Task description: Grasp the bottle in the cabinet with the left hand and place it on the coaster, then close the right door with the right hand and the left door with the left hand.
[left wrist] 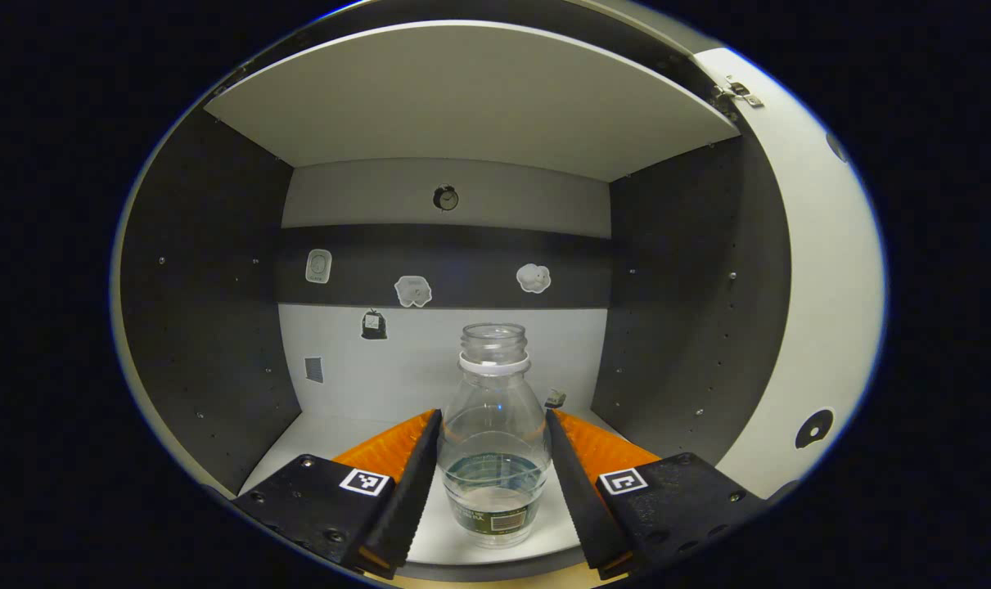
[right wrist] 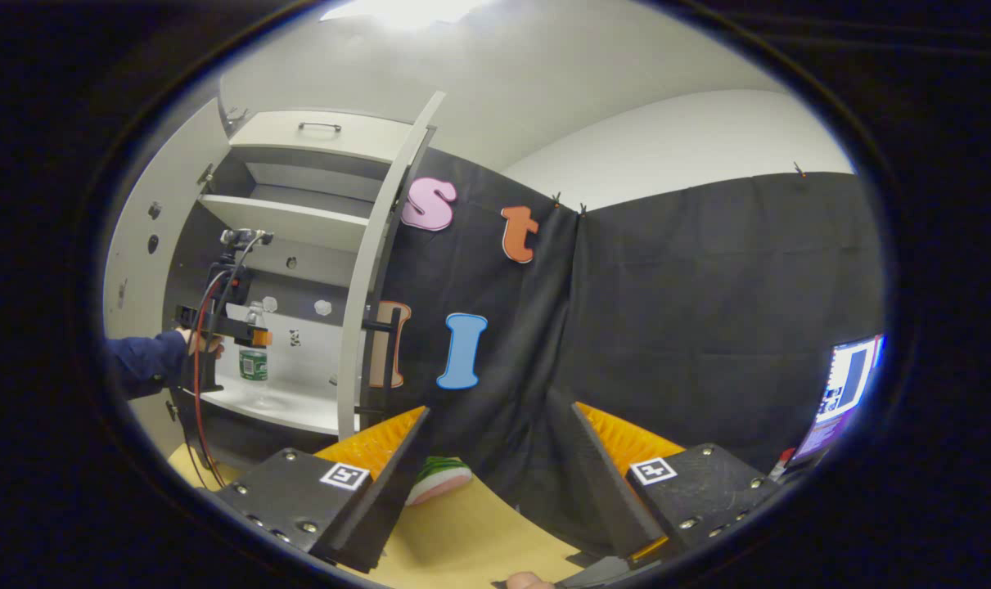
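**A:** So what's the setup look like? Surface, room?

**B:** Pale wooden tabletop (right wrist: pixel 462 536) in a booth walled with black cloth, with a lit screen (right wrist: pixel 847 393) off at the far right edge. The cabinet (right wrist: pixel 290 221) stands on the left in the right gripper view, both doors swung wide. Inside it's got dark side walls, a white floor, one white shelf (left wrist: pixel 470 98) overhead and little stickers on the back panel.

**A:** And the bottle?

**B:** The bottle (left wrist: pixel 493 433) is upright on the cabinet floor near the front lip, clear, capless, a bit of water in the bottom. The left tongs (left wrist: pixel 493 462) sit either side of it, fingers right up against its sides. Can't tell if they're actually pressing or just touching.

**A:** Room to move?

**B:** Plenty of open space above the bottle up to the shelf, and bare floor on both sides. The right door (right wrist: pixel 376 270) stands edge-on to the right tongs (right wrist: pixel 495 458), which are spread apart over the tabletop, gripping nothing. A green-and-white round thing (right wrist: pixel 438 478), maybe the coaster, lies on the tabletop just beyond them. A blue sleeve (right wrist: pixel 147 360) reaches toward the cabinet.
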`<state>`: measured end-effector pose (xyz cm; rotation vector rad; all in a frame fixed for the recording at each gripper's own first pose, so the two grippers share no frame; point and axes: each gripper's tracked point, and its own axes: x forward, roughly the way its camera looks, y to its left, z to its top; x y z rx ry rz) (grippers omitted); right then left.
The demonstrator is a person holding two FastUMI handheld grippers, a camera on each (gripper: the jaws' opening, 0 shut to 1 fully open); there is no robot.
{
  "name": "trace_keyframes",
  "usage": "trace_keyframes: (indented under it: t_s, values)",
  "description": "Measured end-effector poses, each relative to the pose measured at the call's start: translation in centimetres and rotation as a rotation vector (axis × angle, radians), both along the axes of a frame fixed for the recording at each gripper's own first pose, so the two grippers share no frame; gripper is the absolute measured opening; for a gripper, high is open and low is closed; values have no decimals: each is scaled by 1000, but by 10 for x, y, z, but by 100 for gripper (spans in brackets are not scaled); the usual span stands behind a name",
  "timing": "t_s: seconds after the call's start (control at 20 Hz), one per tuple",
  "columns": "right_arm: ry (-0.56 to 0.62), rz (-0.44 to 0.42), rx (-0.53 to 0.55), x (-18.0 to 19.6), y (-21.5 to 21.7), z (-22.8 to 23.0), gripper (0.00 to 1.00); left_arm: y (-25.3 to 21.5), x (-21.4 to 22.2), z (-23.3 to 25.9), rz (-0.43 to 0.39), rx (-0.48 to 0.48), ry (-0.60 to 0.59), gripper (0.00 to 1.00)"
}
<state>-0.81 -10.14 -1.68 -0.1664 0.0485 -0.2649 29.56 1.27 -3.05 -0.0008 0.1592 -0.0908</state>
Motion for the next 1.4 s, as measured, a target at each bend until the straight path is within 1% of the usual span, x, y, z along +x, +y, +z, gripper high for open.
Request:
trace_keyframes:
  t_s: [0.05,0.1,0.15,0.25,0.3,0.35,0.5,0.65,0.7,0.75,0.8,0.95,1.0,1.05,1.1,1.15,1.2,1.25,1.35,1.4]
  values:
    - [2,11,3,2,2,-1,96,-1,-9,3,-17,-15,-2,78]
    - [3,24,6,3,4,-1,100,-4,-19,8,-40,-35,-9,78]
    - [2,36,9,4,5,-2,100,-8,-31,12,-64,-51,-15,78]
    - [1,62,17,6,8,-3,100,-10,-57,16,-105,-67,-32,78]
    - [4,74,21,7,10,-4,97,-10,-73,15,-119,-67,-39,78]
    - [9,88,26,8,11,-5,100,-9,-87,12,-132,-64,-38,78]
    - [22,128,33,8,16,-6,100,-7,-126,-7,-162,-51,-33,78]
    - [20,152,34,8,17,-3,100,-3,-159,-37,-171,-62,12,78]
    - [17,156,35,8,18,0,96,-1,-169,-50,-170,-76,35,78]
    - [13,159,36,7,17,1,100,1,-178,-61,-165,-85,59,78]
    - [10,160,34,6,17,3,100,4,-186,-74,-157,-88,78,78]
    - [10,162,32,3,16,4,100,13,-208,-108,-131,-91,127,78]
    - [10,163,32,3,16,5,96,14,-214,-120,-127,-105,139,78]
    - [9,165,33,3,16,5,96,15,-219,-131,-126,-122,149,79]
    - [8,166,34,2,16,6,100,16,-224,-143,-119,-139,161,79]
    - [7,166,34,3,16,7,100,20,-228,-156,-109,-150,181,79]
    - [6,163,33,1,15,7,100,23,-232,-170,-96,-155,200,78]
    - [5,159,32,0,14,7,96,27,-236,-182,-83,-155,213,79]
    - [13,150,30,-2,12,4,96,33,-244,-208,-60,-153,256,79]
    - [19,146,30,-4,11,2,100,35,-248,-220,-52,-151,273,79]
